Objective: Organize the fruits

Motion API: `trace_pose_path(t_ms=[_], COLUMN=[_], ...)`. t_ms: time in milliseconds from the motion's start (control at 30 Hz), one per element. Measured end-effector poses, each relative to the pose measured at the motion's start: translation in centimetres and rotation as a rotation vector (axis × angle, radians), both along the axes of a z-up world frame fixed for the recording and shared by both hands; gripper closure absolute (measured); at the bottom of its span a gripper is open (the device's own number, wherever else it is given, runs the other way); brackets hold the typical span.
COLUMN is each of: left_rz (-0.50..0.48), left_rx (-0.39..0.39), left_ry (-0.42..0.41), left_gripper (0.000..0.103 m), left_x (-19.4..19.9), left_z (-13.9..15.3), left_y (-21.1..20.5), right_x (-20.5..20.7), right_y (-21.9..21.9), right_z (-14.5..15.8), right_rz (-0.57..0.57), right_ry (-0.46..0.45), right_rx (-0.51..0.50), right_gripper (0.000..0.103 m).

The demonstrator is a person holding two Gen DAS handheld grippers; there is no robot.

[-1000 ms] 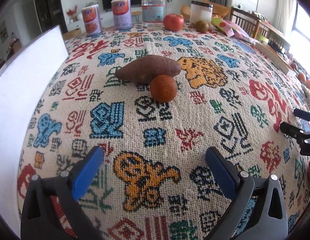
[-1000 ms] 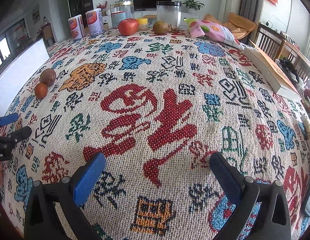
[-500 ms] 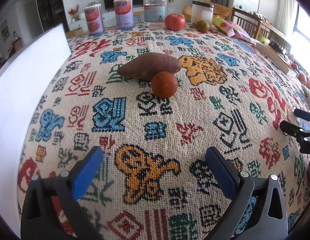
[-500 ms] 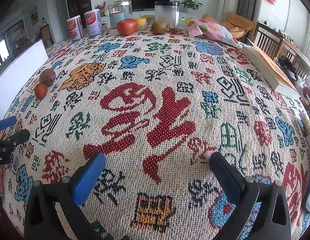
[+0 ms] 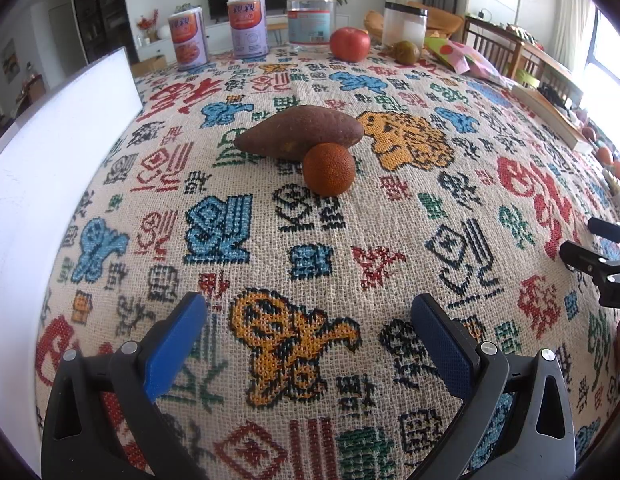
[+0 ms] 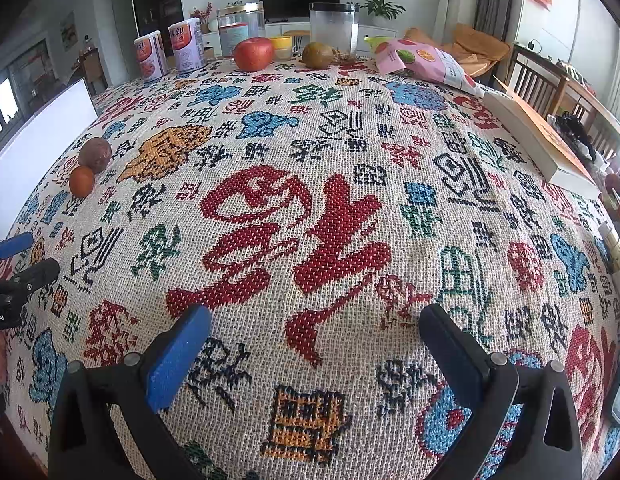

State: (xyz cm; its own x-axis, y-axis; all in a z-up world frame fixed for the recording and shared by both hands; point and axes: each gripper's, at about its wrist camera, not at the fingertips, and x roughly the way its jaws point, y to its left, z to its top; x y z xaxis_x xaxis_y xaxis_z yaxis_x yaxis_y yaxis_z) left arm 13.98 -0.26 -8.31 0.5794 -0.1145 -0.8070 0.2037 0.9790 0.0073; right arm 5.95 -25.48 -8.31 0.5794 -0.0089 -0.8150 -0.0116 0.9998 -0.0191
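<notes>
An orange (image 5: 329,169) lies on the patterned tablecloth, touching a brown sweet potato (image 5: 299,132) behind it. My left gripper (image 5: 308,328) is open and empty, some way short of the orange. A red apple (image 5: 349,43) and a brown-green fruit (image 5: 406,52) sit at the far edge. In the right wrist view the orange (image 6: 81,181) and sweet potato (image 6: 95,154) are far left, the apple (image 6: 253,54) and brown-green fruit (image 6: 317,55) far back. My right gripper (image 6: 316,336) is open and empty over the cloth's middle.
A white tray (image 5: 38,184) lies along the left table edge. Two cans (image 5: 247,28), a jar (image 5: 311,20) and a clear container (image 5: 404,26) stand at the back. A snack bag (image 6: 426,62) and a book (image 6: 538,140) lie at the right.
My left gripper has moved a little forward towards the orange and sweet potato. The right gripper has barely shifted. Both stay open.
</notes>
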Motion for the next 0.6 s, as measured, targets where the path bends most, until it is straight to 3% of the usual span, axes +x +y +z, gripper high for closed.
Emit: trace_pose_path(t_ms=[333,500,600], left_rz=[-0.012,-0.017,-0.009], left_rx=[-0.014,-0.14,-0.146], left_ry=[0.01,0.044,0.023], left_gripper=[0.001,0.001,0.001], left_x=[0.0,1.5,3.7], left_z=[0.1,1.0,1.8], left_y=[0.1,0.6,-0.3], right_x=[0.0,0.0,0.0], right_y=[0.0,0.0,0.0], right_z=[0.0,0.0,0.0], right_rz=[0.0,0.0,0.0], right_ry=[0.0,0.0,0.0], right_rx=[0.0,0.0,0.0], right_gripper=[0.0,0.0,0.0])
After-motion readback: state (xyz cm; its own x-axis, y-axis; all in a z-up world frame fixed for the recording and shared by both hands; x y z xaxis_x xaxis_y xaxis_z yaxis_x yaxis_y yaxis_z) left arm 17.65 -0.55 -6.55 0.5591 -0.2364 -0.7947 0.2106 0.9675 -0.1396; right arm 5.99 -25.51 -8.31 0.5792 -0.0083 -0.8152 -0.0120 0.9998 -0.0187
